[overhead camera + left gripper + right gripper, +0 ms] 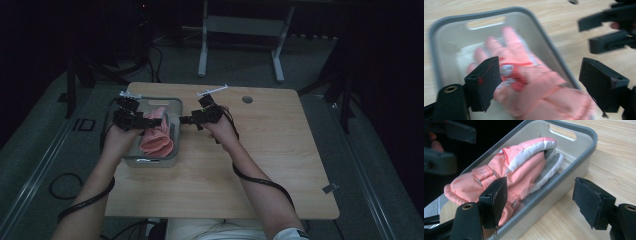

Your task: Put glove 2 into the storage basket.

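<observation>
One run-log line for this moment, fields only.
item: pink gloves lying in grey bin | left hand-held gripper: open, above gloves | right hand-held gripper: open, beside bin | surface: wooden table

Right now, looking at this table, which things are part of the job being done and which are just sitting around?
Part of the job:
- pink gloves, lying in the bin
- grey bin at the table's left edge
- left gripper, jaws open above the gloves
- right gripper, jaws open beside the bin

Just around:
- wooden table
- round grey cap set in the tabletop
- white frame on the floor behind
</observation>
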The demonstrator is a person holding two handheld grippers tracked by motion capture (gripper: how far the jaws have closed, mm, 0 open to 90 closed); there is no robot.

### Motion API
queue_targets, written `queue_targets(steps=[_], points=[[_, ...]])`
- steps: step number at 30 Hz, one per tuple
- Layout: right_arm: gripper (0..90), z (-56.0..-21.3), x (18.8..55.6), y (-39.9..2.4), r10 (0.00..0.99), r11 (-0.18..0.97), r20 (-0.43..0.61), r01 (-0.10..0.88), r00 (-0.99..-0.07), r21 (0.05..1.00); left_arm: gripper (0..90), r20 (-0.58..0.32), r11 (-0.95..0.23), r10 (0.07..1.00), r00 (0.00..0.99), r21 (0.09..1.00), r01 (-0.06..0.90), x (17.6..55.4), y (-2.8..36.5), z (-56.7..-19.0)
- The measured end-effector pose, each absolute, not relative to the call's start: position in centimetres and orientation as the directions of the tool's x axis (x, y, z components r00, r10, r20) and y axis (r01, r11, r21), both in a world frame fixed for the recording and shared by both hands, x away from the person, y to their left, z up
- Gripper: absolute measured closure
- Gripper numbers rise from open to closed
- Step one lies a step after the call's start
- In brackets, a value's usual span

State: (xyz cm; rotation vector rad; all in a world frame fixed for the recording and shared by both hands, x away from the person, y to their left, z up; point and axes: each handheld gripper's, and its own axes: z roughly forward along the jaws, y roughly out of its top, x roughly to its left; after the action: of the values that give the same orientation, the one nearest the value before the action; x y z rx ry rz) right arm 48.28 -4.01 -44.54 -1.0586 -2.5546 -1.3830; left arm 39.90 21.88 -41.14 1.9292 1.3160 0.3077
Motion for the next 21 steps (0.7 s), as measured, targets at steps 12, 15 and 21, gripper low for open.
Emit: queue_targets(steps=[12,15,21], points=[[18.6,-44.5,46.7,-7.2,0.520,0.396,0.279,0.517,-0.807,0.758,1.5,-0.185,-0.254,0.783,0.593,0.776,0.578,37.8,16.3,-41.4],[16.6,-44.7,46.2,-7.9,0.509,0.403,0.259,0.493,-0.821,0.771,1.4,-0.160,-0.286,0.769,0.619,0.780,0.557,37.3,15.1,-41.6],[16.0,-45.3,45.5,-9.6,0.504,0.393,0.236,0.464,-0.831,0.794,1.4,-0.146,-0.319,0.716,0.683,0.801,0.507,36.6,13.0,-42.0]])
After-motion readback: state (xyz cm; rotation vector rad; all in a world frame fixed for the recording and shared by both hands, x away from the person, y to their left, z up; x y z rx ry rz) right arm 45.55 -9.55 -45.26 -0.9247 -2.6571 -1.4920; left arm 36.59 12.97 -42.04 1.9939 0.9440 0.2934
